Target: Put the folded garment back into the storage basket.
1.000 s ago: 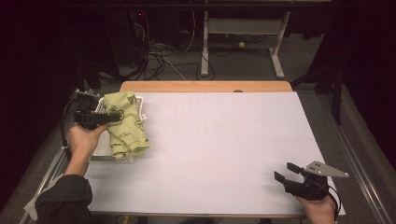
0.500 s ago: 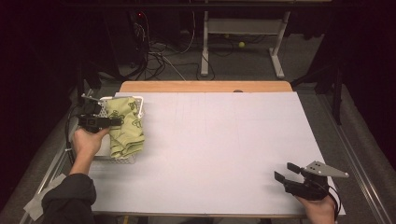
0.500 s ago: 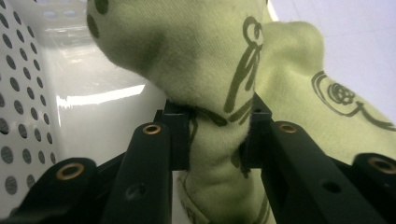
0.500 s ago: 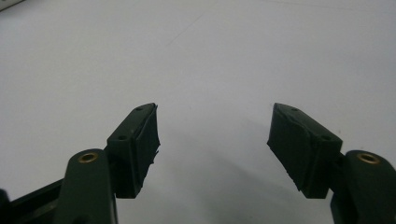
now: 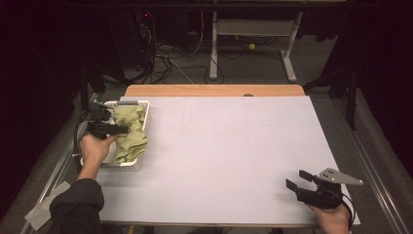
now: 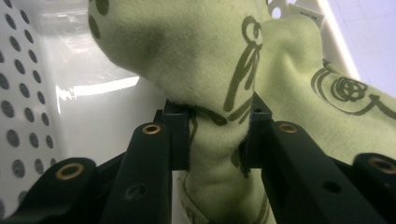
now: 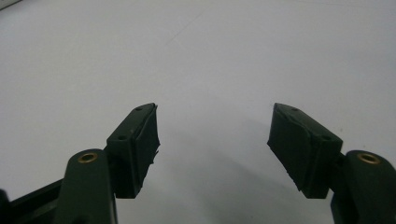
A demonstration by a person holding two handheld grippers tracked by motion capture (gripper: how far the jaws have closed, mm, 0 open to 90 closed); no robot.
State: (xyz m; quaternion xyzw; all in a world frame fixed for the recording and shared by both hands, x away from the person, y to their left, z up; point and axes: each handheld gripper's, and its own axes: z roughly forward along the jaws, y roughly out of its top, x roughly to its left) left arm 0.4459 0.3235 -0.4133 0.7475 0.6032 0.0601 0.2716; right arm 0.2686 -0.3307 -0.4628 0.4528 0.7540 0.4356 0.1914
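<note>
A person seated at a white table (image 5: 229, 161) is working two grippers, one in each hand. The left gripper (image 5: 109, 129) is reaching into a white basket (image 5: 141, 105) at the table's left edge, and its jaws are clamping a fold of a pale green cloth (image 5: 130, 134) printed with dark scrollwork. From above, the cloth is lying bunched in the basket with one side draping over the near-right rim, and the hand and gripper are hiding the basket's left half. The left gripper view is showing what the high view cannot: both pads pinching the fabric (image 6: 219, 116) from either side, the basket's perforated wall (image 6: 18, 93) and glossy floor behind it. The lower end of the pinched fold is running out of frame, and how much cloth is lying beneath is hard to tell.

The right gripper (image 5: 298, 181) is resting at the table's near right corner, well apart from the basket, its jaws standing wide with nothing between them; its own view (image 7: 212, 140) is looking across bare tabletop. The right hand is partly cut off at the bottom edge.

One basket, one cloth, two grippers.
</note>
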